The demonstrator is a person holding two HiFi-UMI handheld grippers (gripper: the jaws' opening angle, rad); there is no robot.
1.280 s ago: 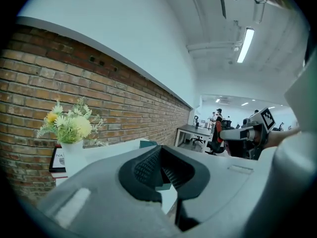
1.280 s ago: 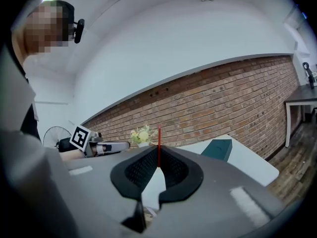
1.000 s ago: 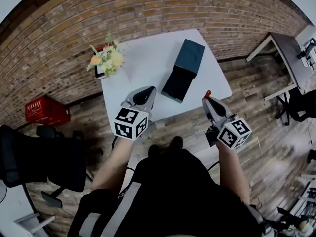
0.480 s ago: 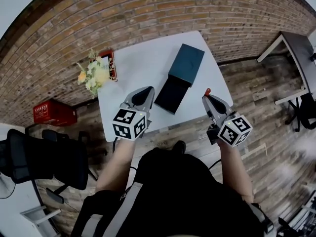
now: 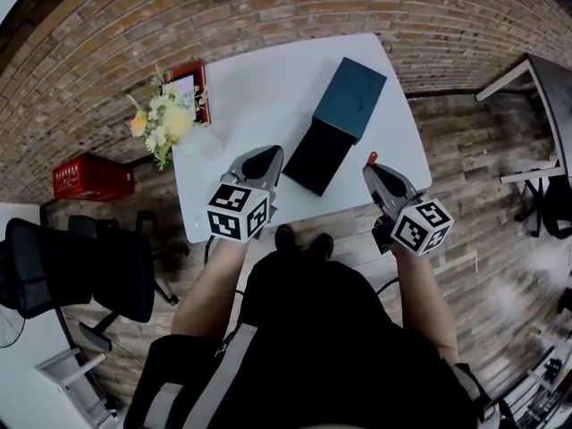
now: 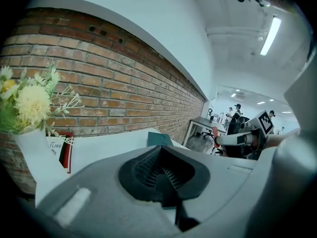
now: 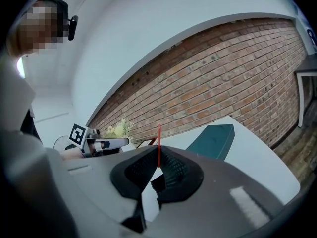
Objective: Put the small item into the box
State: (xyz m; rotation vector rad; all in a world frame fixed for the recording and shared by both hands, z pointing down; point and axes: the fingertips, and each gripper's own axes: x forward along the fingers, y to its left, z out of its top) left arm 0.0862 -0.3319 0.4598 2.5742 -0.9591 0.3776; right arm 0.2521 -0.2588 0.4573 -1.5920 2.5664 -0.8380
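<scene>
The item (image 7: 159, 144) is a thin red strip. It stands upright, pinched between the closed jaws of the right gripper (image 5: 374, 170), and only its tip shows above them. It is held over the near right part of the white table (image 5: 255, 88), just right of the box (image 5: 350, 98) and not touching it. Bare tabletop lies between the two. The box is dark teal and oblong, lying at a slant, with a darker section at its near end; whether it is open cannot be told. The left gripper (image 5: 265, 158) has its jaws pressed together with nothing between them, and sits over the near edge of the table, just left of the box. On the far left corner of the table is a white vase (image 6: 30, 148) of flowers (image 5: 161, 121), with a red-edged card (image 5: 186, 86) beside it. A brick wall (image 5: 107, 25) runs behind the table. A red crate (image 5: 80, 177) and a black chair (image 5: 76, 271) are on the floor to the left.
</scene>
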